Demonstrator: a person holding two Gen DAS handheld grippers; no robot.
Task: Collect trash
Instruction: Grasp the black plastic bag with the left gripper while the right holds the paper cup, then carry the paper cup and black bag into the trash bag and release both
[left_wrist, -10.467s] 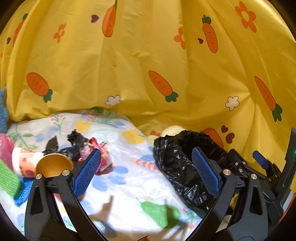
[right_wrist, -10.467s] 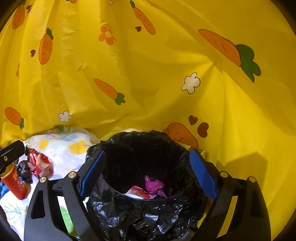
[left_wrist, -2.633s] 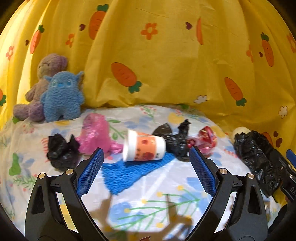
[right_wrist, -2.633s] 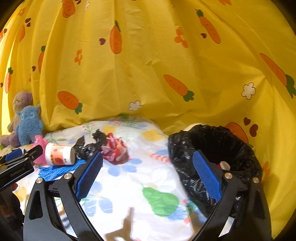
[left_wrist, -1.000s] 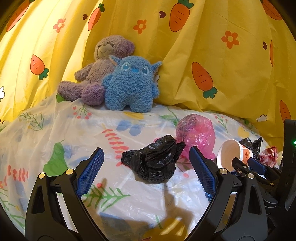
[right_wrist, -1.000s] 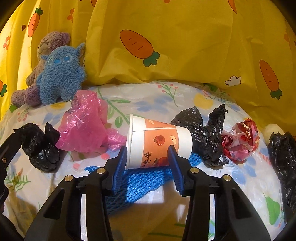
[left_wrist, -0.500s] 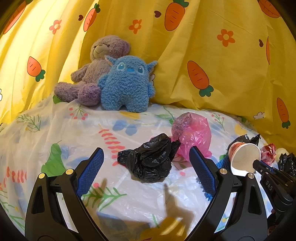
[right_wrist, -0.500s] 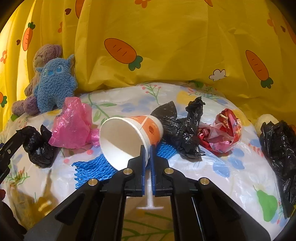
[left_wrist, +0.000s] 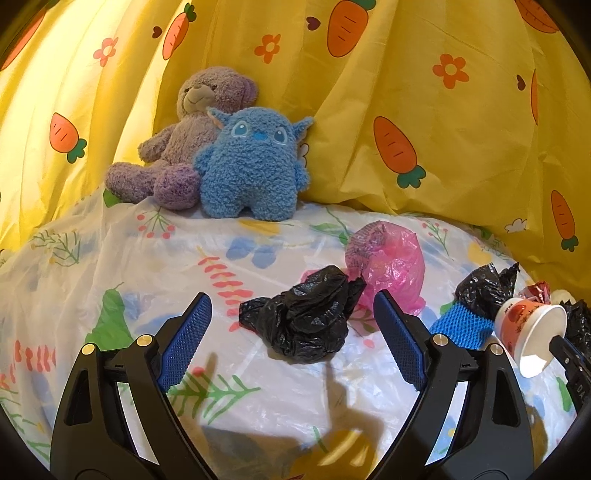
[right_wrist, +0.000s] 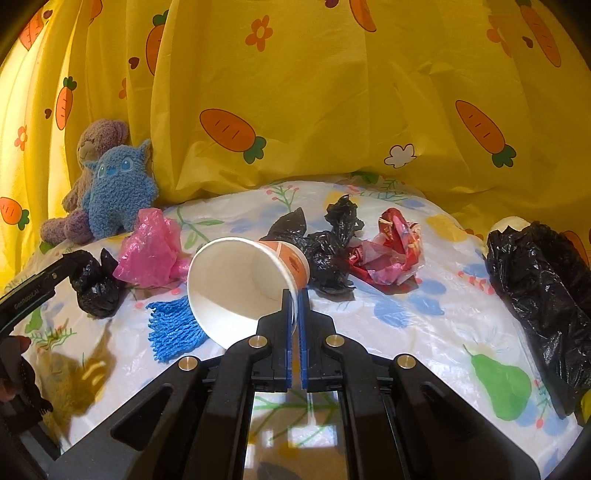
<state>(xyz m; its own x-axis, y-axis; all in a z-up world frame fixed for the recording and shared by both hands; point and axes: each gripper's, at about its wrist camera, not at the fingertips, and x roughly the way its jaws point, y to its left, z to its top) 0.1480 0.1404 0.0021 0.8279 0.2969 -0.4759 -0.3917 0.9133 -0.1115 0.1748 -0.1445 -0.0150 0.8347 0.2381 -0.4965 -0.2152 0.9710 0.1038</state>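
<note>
My right gripper (right_wrist: 294, 299) is shut on the rim of a white and orange paper cup (right_wrist: 243, 280), held lifted with its mouth toward the camera; the cup also shows in the left wrist view (left_wrist: 530, 332). My left gripper (left_wrist: 291, 332) is open, its blue pads either side of a crumpled black bag (left_wrist: 303, 325) lying on the floral sheet. A pink plastic bag (left_wrist: 391, 266), a second black bag (right_wrist: 325, 251), a red wrapper (right_wrist: 391, 247) and blue netting (right_wrist: 173, 328) lie on the sheet. The black-lined trash bin (right_wrist: 539, 280) stands at the right.
A purple teddy bear (left_wrist: 184, 136) and a blue plush monster (left_wrist: 255, 166) sit at the back against the yellow carrot-print curtain (right_wrist: 332, 92). The white floral sheet (left_wrist: 110, 258) covers the surface.
My right gripper closed on the cup's rim and lifted it off the blue netting. My left gripper stayed open and edged closer to the black bag.
</note>
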